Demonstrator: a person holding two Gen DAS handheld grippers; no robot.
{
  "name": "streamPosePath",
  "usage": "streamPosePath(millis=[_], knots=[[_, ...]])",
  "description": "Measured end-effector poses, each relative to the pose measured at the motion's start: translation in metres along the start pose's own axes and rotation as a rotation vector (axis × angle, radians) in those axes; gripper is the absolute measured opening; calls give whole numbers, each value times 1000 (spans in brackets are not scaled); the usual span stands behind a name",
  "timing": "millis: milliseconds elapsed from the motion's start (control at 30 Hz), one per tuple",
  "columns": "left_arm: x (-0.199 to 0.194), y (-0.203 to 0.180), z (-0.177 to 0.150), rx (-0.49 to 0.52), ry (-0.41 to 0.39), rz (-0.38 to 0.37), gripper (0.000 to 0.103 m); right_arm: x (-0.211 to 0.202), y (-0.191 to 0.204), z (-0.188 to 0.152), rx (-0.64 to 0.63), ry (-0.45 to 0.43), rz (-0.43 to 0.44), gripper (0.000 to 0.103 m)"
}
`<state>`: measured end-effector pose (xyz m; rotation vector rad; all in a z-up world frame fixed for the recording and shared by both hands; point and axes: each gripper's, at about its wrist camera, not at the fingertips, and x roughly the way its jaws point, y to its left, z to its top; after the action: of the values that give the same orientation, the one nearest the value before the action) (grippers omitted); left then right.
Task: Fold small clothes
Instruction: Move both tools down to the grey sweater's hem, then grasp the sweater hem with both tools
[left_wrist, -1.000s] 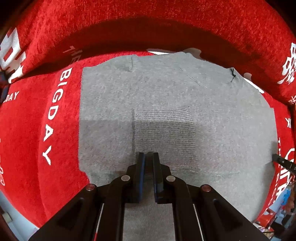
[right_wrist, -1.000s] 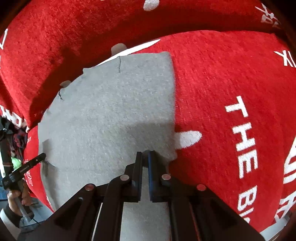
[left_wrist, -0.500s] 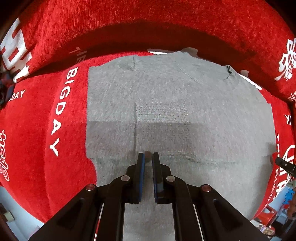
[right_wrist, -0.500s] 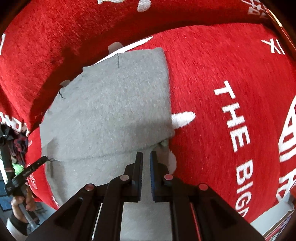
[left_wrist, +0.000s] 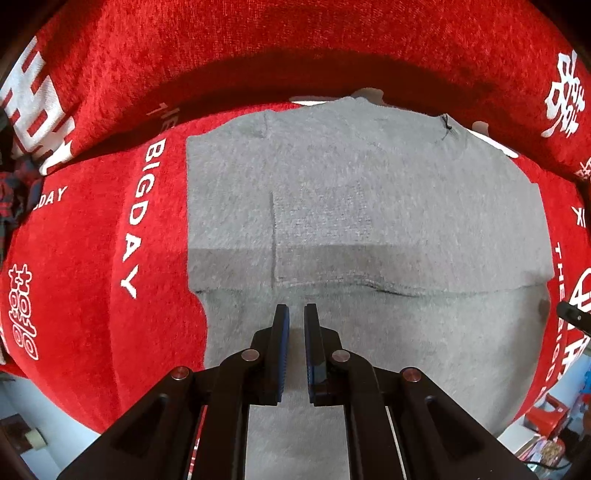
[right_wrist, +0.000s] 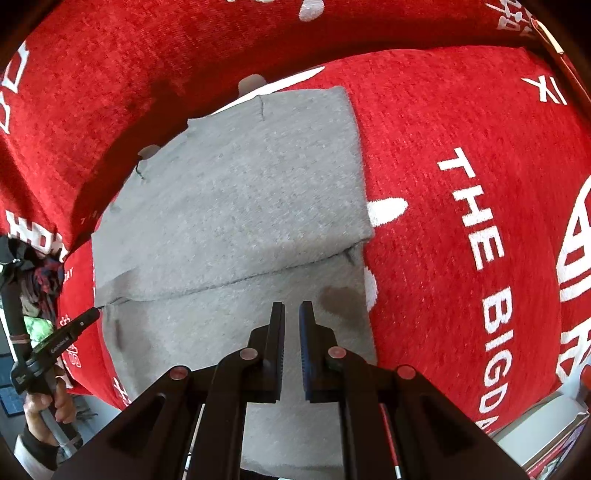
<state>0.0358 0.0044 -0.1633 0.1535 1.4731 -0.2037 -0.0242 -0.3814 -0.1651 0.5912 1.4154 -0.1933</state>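
Nearest to each camera are the black fingers with blue pads. The left gripper has its fingers nearly together with only a thin gap, and nothing is between them. The right gripper is the same, almost closed and empty. Both hang just above the near part of a grey knitted garment, which lies flat on a red blanket with white letters. A fold edge runs across the garment from left to right, just beyond the fingertips, and the folded layer lies on the far side of it. The garment's longer side seems to run away from the cameras, toward the raised red cushion behind.
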Motion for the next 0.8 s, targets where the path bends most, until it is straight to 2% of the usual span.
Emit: streamPosePath(millis=[100,133,233,400,467,500,533,567,633,800], knots=[[-1,1,-2,-9,4,-8,10,0,3,-1,0,-1,5,9],[-1,1,-2,-11,6,-10,10,-1,5,-1,-3,-1,5,13],[-1,0,-3,-10,13,-13,10,-1,9,-1,-10,-4,9,34],[1,-2,-6,-1,29,-4,10,-1,16,-1,-21,-4,17,36],[2,-3,-8,-3,34,-4,10,0,18,-2,-25,-2,18,40],[2,-4,-8,-4,33,-2,16,1,19,-2,-26,-2,20,40],[2,-4,-9,-4,36,7,35,1,20,-2,-27,-2,20,40],[1,-4,-9,-7,39,28,96,1,21,-3,-27,-1,20,40],[-4,-4,-9,-2,8,68,101,2,21,-3,-25,0,22,40],[-4,-4,-10,11,4,57,101,4,25,-5,-29,5,26,40]])
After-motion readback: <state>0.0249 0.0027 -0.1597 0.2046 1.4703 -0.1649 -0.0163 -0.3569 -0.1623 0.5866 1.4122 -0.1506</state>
